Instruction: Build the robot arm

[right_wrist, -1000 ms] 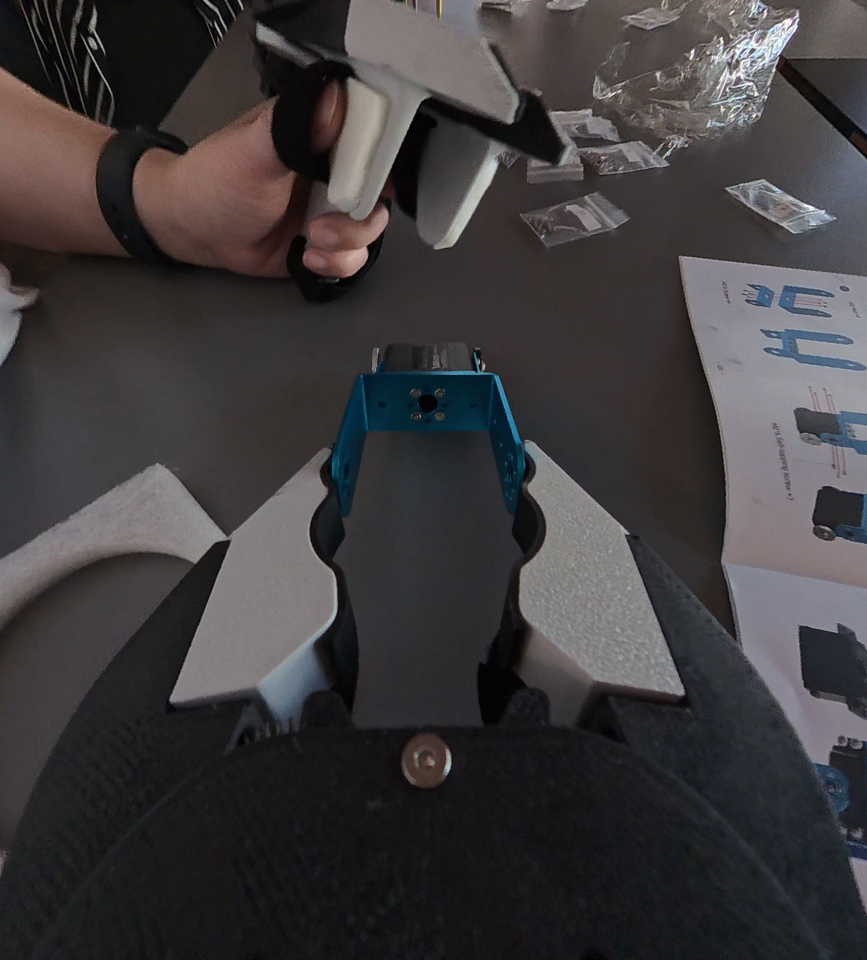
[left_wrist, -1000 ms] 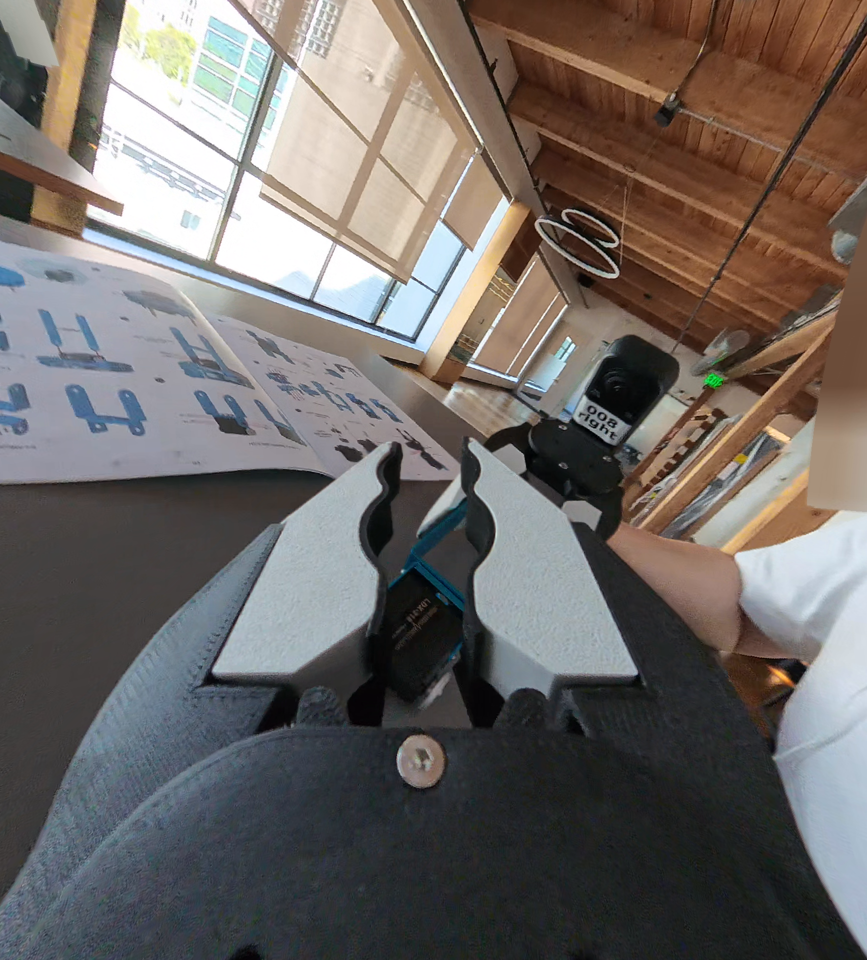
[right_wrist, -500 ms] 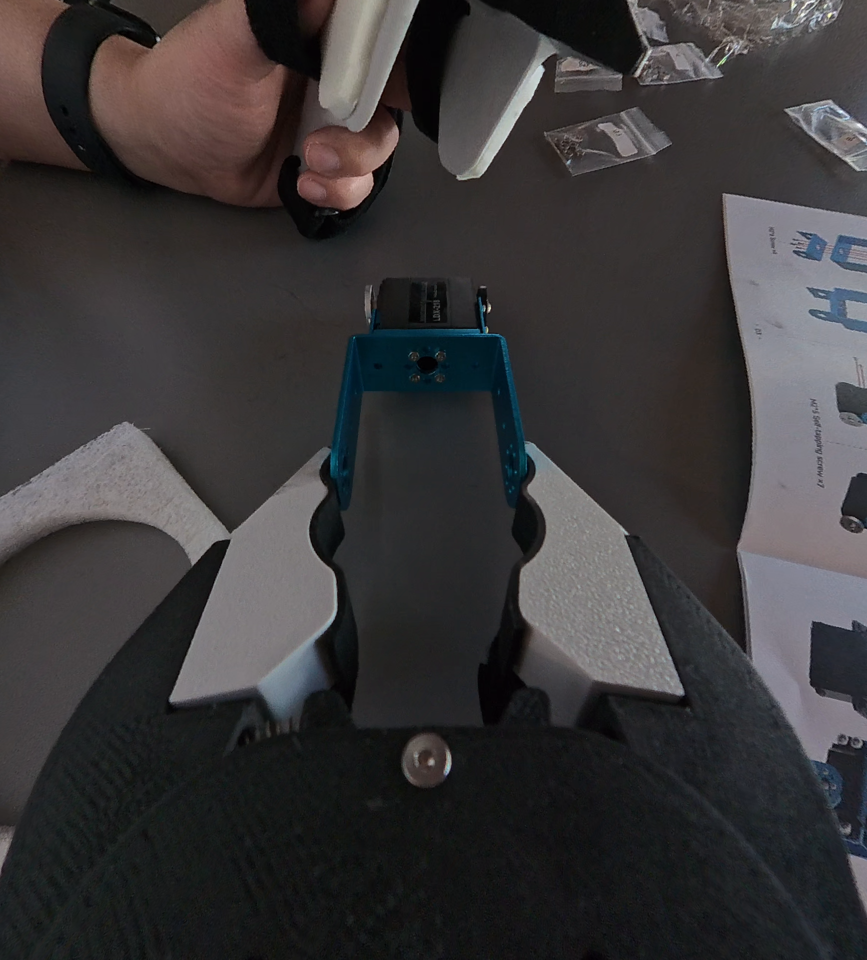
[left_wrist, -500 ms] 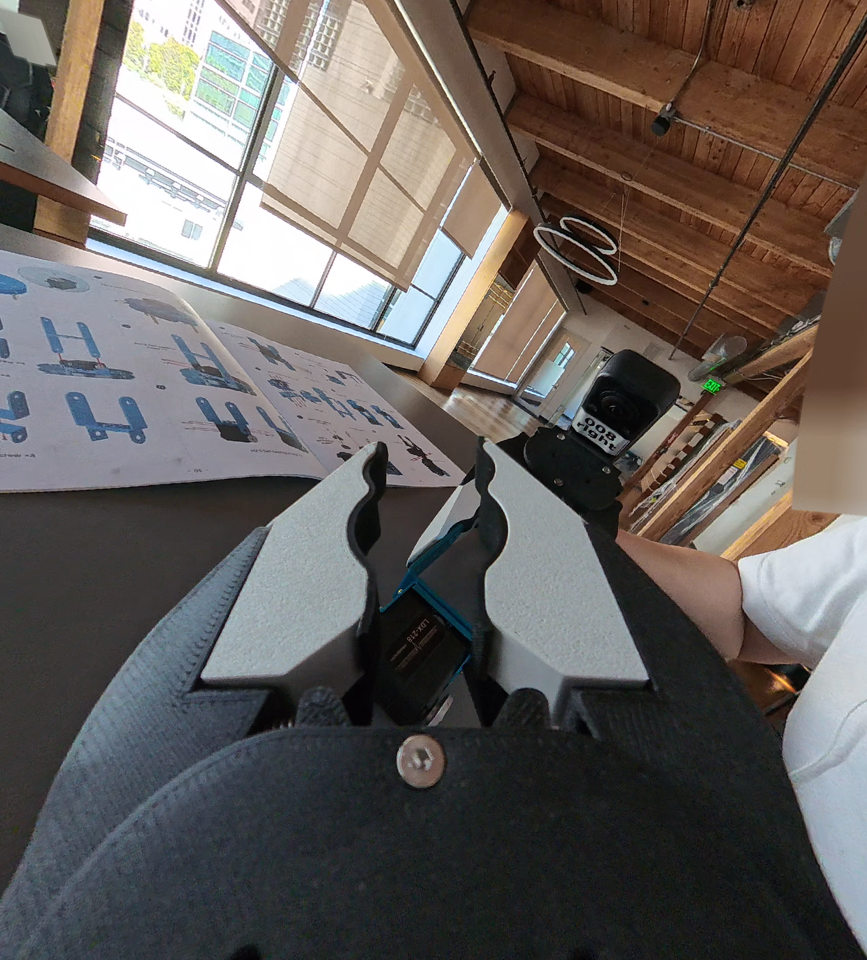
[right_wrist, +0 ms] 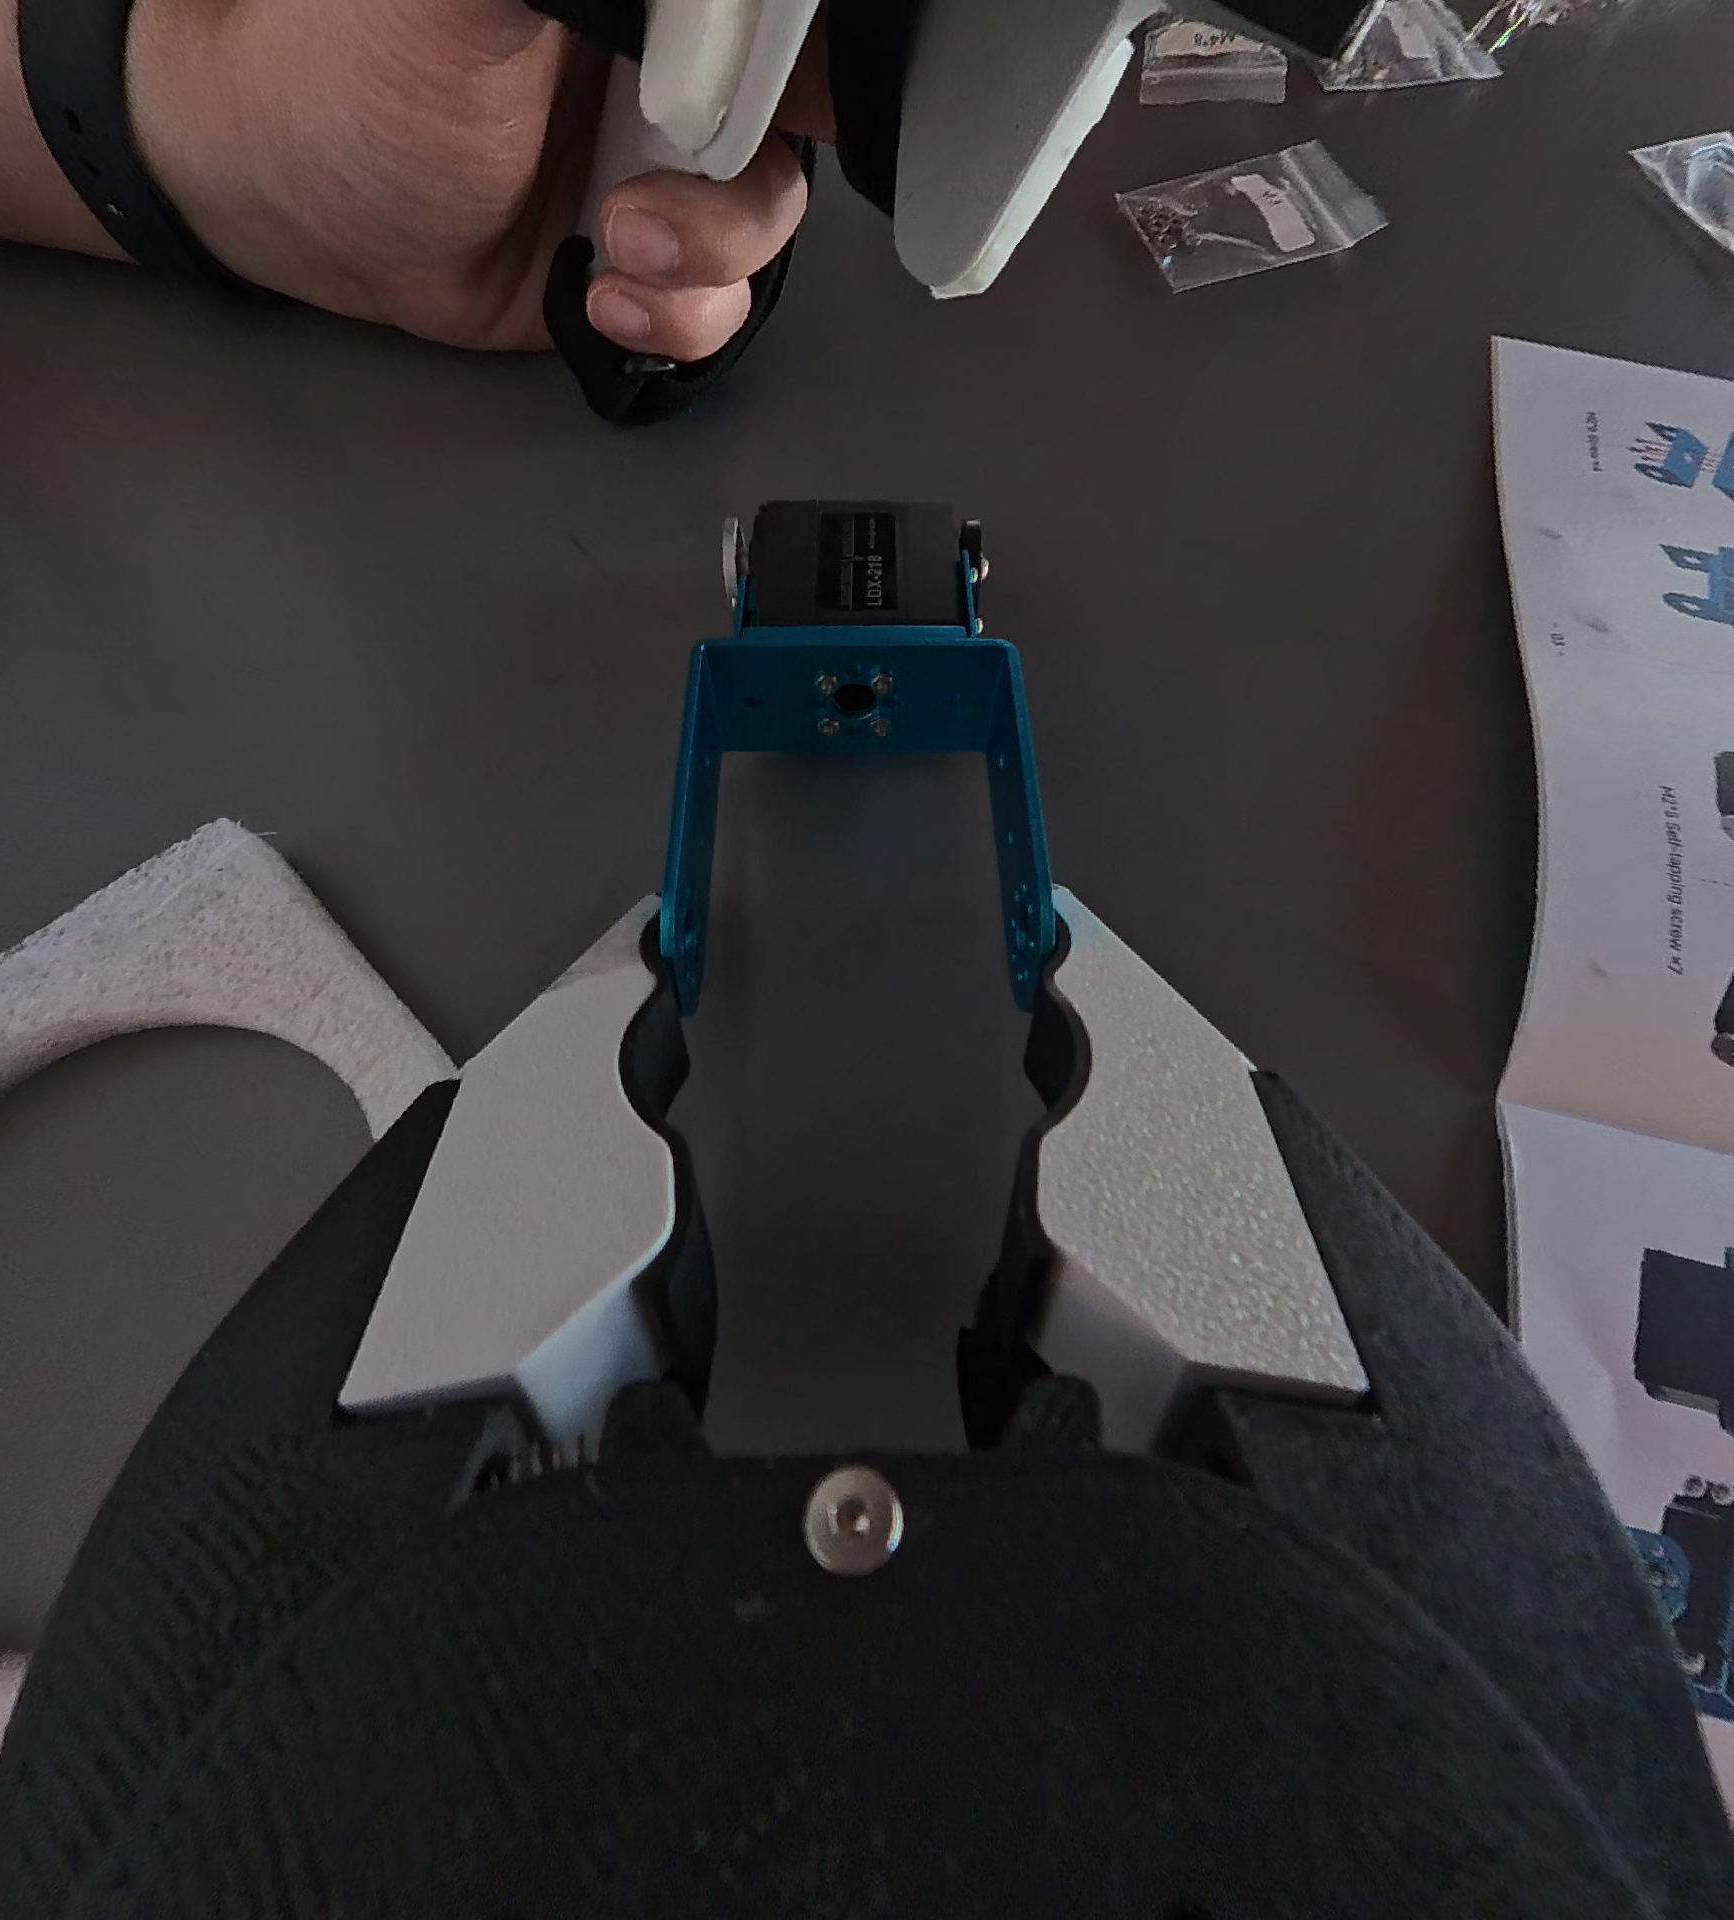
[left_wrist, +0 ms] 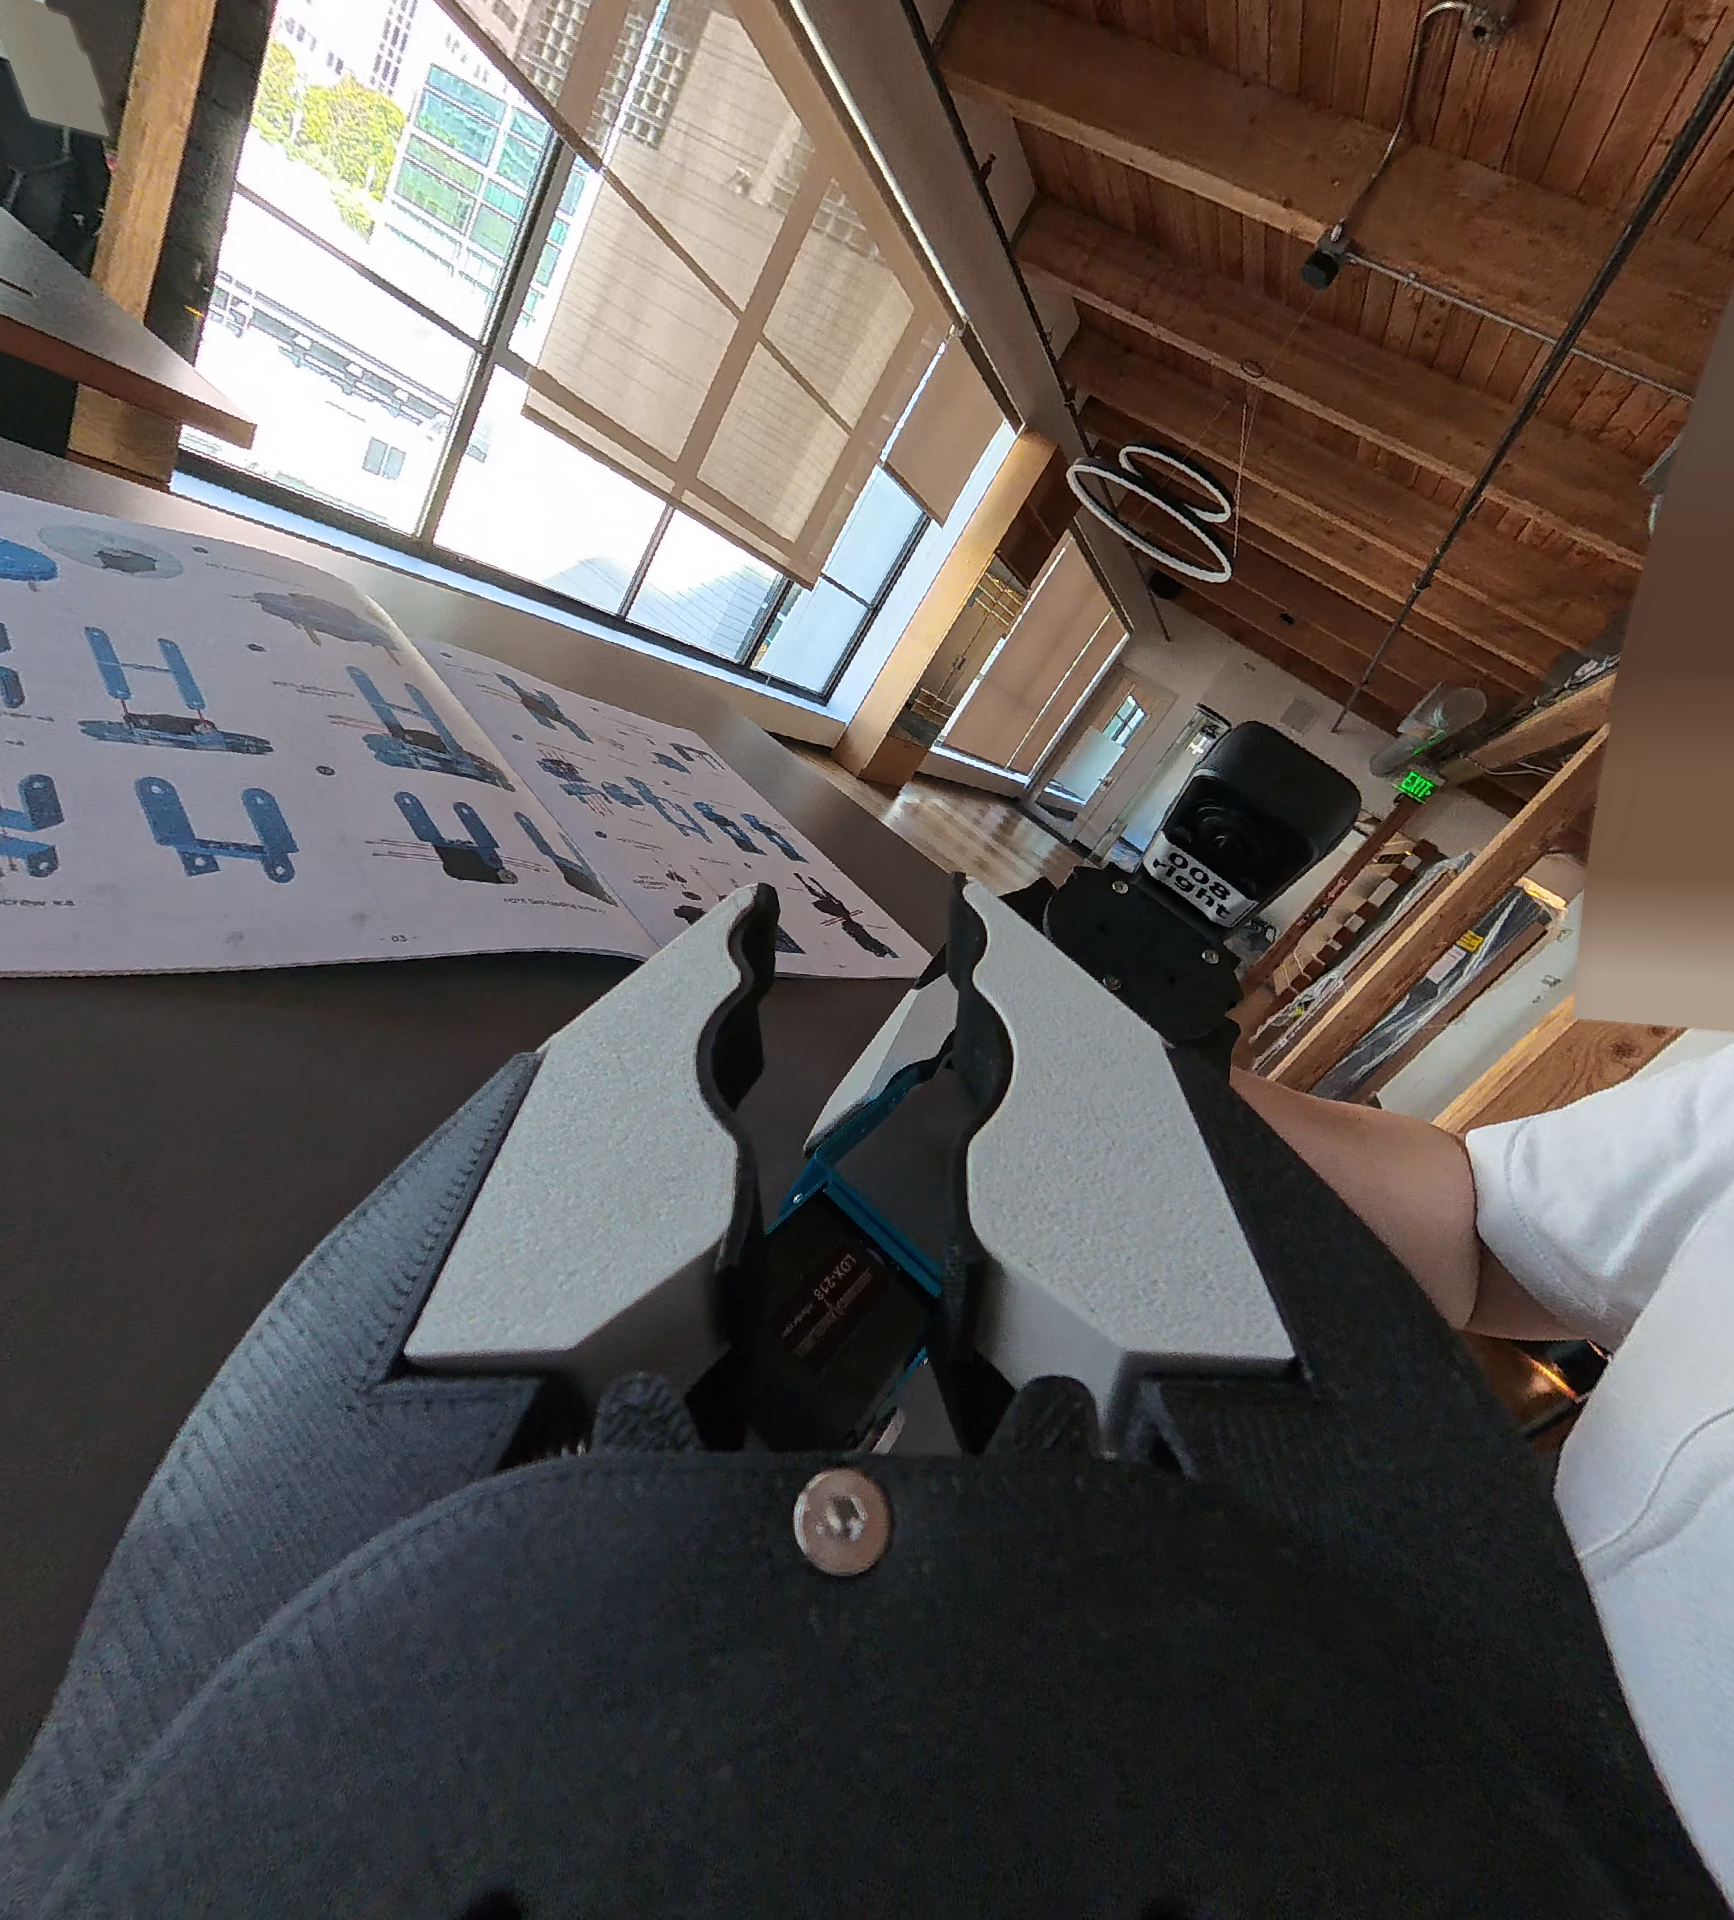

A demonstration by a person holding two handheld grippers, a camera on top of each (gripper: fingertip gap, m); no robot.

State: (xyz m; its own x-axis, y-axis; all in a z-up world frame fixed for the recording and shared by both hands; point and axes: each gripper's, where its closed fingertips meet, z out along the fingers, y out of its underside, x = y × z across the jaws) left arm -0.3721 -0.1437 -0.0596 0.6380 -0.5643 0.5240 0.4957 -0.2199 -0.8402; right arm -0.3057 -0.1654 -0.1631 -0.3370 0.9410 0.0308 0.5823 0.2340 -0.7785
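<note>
My right gripper [right_wrist: 858, 935] is shut on the two arms of a blue metal U-bracket [right_wrist: 852, 707] and holds it out over the dark table [right_wrist: 323, 623]. A black servo [right_wrist: 847, 571] is fixed at the bracket's far end. My left gripper [left_wrist: 858, 904] is open and empty, fingers a little apart. It hovers just beyond the servo, at the top of the right wrist view [right_wrist: 842, 135], held by a hand [right_wrist: 375, 177]. In the left wrist view the servo [left_wrist: 832, 1320] and bracket [left_wrist: 873, 1112] show through the finger gap, with the right gripper [left_wrist: 1143, 935] behind.
An open instruction booklet [right_wrist: 1673, 831] lies at the right; it also shows in the left wrist view [left_wrist: 219, 748]. Small plastic bags of hardware [right_wrist: 1247, 208] lie at the far right. A white foam piece with a round cut-out [right_wrist: 167, 966] is at the left. A white sleeve [left_wrist: 1673, 1299] is close. One gripper's finger ends stand about 12 cm off the other's.
The bracket's far end has tilted, so more of the servo shows. The left gripper has shifted toward the top of the right view. Its fingers have spread slightly.
</note>
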